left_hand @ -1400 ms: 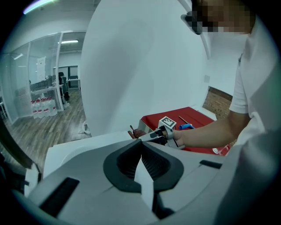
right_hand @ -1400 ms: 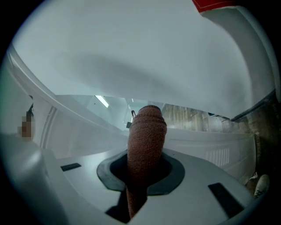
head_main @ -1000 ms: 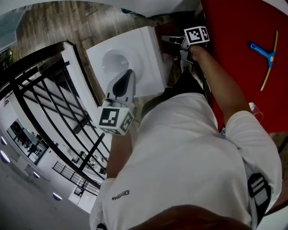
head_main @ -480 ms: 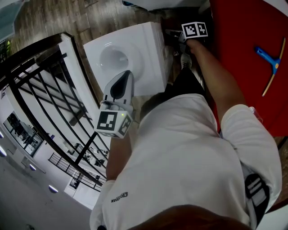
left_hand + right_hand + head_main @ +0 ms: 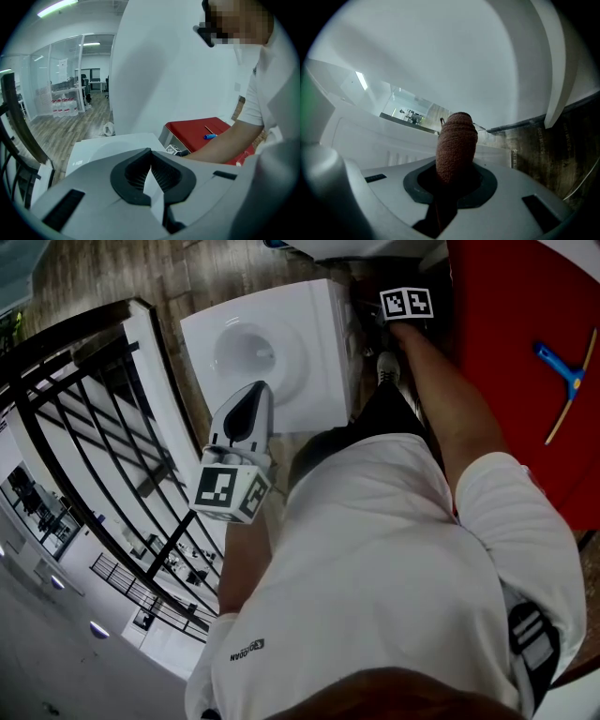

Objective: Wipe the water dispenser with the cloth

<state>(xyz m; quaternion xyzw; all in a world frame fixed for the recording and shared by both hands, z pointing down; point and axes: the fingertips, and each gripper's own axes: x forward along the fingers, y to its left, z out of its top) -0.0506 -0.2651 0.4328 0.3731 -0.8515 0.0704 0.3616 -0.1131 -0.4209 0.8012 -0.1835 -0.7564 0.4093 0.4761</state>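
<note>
Brown cloth point(image 5: 456, 145) was rolled up and pinched in right gripper point(image 5: 452, 176), low at the far side of white water dispenser point(image 5: 272, 352); contact with the panel unclear, probably close. Left gripper point(image 5: 150, 168) was pressed together and empty, hovering over the dispenser top. A blue-handled squeegee point(image 5: 565, 371) lay on red bench point(image 5: 506, 334) alongside.

Blue squeegee point(image 5: 568, 381) on red surface point(image 5: 506, 324)
</note>
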